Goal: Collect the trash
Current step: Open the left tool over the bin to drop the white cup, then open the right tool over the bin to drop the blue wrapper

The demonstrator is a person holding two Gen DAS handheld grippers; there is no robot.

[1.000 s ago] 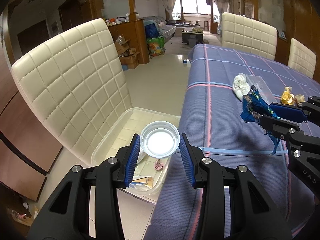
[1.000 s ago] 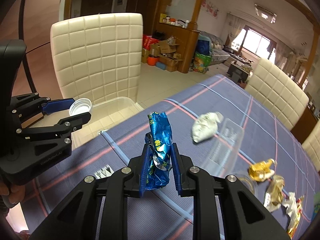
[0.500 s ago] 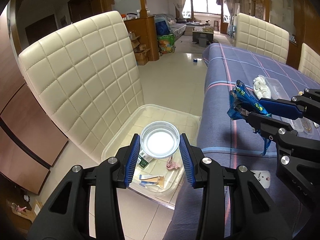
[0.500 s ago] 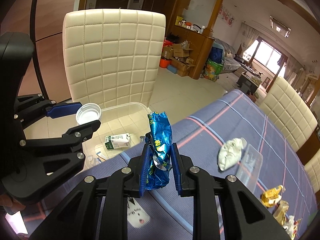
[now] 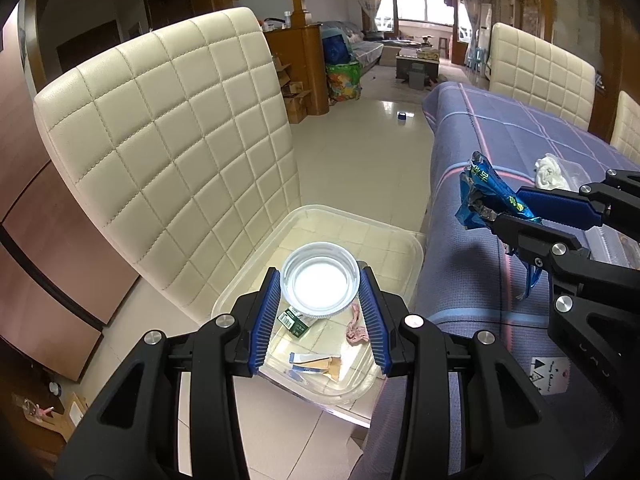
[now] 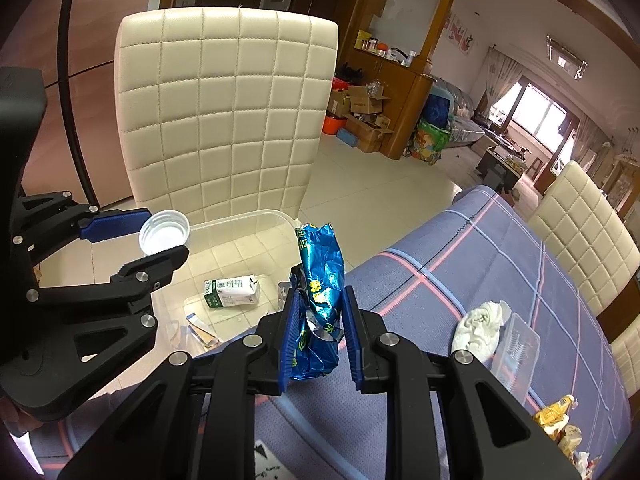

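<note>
My left gripper [image 5: 319, 289] is shut on a round white plastic lid [image 5: 320, 284] and holds it above the clear plastic bin [image 5: 404, 240] on the cream chair seat. The lid also shows in the right wrist view [image 6: 164, 232]. My right gripper [image 6: 318, 312] is shut on a crumpled blue foil wrapper [image 6: 320, 276] and holds it over the table's edge beside the bin [image 6: 240, 220]. The wrapper also shows in the left wrist view [image 5: 486, 196]. A small milk carton [image 6: 232, 292], paper scraps and a pink scrap [image 5: 356, 326] lie in the bin.
The cream quilted chair back [image 5: 172, 152] stands close behind the bin. On the blue checked tablecloth [image 6: 500, 256] lie a crumpled white tissue [image 6: 478, 330], a clear plastic tray [image 6: 514, 346] and gold wrappers [image 6: 556, 418]. More cream chairs stand beyond the table.
Both grippers have moved left from over the table towards the bin, each keeping its hold. The lid now hangs over the bin and the blue wrapper is at the table's edge.
</note>
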